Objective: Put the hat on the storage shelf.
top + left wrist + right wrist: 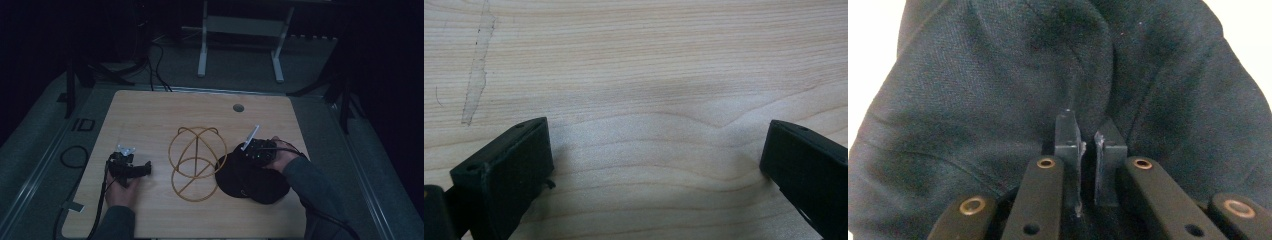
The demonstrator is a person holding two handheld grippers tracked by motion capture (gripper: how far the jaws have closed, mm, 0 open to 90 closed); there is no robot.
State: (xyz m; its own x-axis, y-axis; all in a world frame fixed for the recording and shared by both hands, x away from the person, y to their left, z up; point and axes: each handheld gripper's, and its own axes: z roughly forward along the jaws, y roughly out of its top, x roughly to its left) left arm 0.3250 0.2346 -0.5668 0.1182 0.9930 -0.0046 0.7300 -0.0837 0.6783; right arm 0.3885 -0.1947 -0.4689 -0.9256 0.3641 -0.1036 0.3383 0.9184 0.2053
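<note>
A pale wooden bench (pixel 150 115) carries the scene, its grain plain in the left gripper view and a round cable hole (pixel 238 107) near its far edge. At the middle of the bench stands a wire frame of tan hoops (pixel 196 161), its loops crossing one another. Just right of the frame, toward the bench's right edge and near side, lies a black cloth (pixel 252 182), rumpled into dark folds that spread across the right gripper view (pixel 973 100). The right hand-held gripper (pixel 247 150) rests on the cloth's far part, held by a hand in a dark sleeve; its jaws are drawn almost together, and a ridge of the fabric rises right at their tips, though whether cloth is pinched between them cannot be told. The left hand-held gripper (pixel 142 169) sits near the bench's left edge, well apart from the frame, its jaws spread wide over bare wood with nothing between them.
</note>
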